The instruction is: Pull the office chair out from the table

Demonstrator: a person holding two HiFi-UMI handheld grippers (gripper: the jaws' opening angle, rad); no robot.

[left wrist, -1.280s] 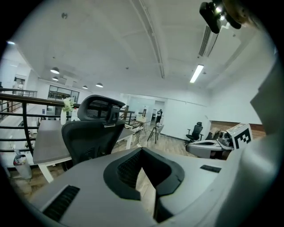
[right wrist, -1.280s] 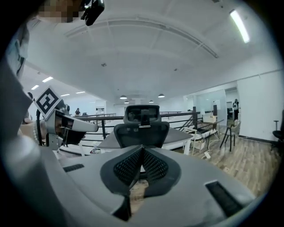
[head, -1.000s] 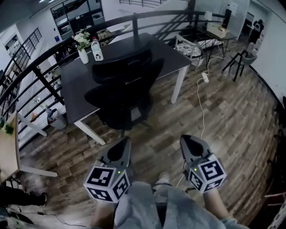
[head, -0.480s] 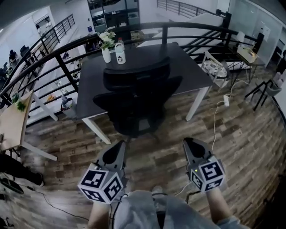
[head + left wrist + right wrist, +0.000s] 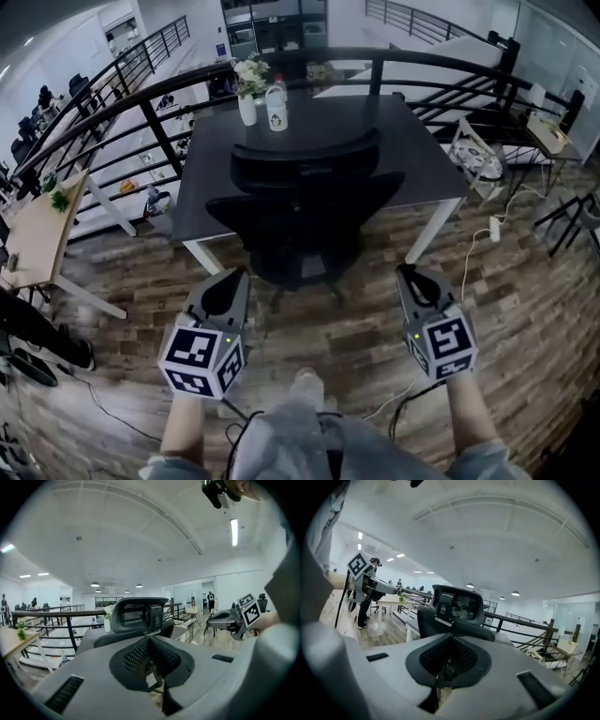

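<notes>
A black office chair (image 5: pixel 305 202) stands pushed in at the near side of a dark table (image 5: pixel 417 155), its back toward me. The chair's headrest (image 5: pixel 140 613) fills the middle of the left gripper view and its headrest (image 5: pixel 457 604) shows again in the right gripper view. My left gripper (image 5: pixel 228 278) hangs shut and empty, short of the chair at its lower left. My right gripper (image 5: pixel 410 274) is shut and empty too, short of the chair at its lower right. Neither touches the chair.
A white vase of flowers (image 5: pixel 248 94) and a white bottle (image 5: pixel 277 105) stand at the table's far edge. A black railing (image 5: pixel 141 94) curves behind the table. A white cable (image 5: pixel 473 258) and power strip lie on the wood floor at right; a light wooden desk (image 5: pixel 37 239) is at left.
The view has swung so the chair and table sit more squarely ahead. Both grippers have moved across the floor toward the chair, and both stay shut.
</notes>
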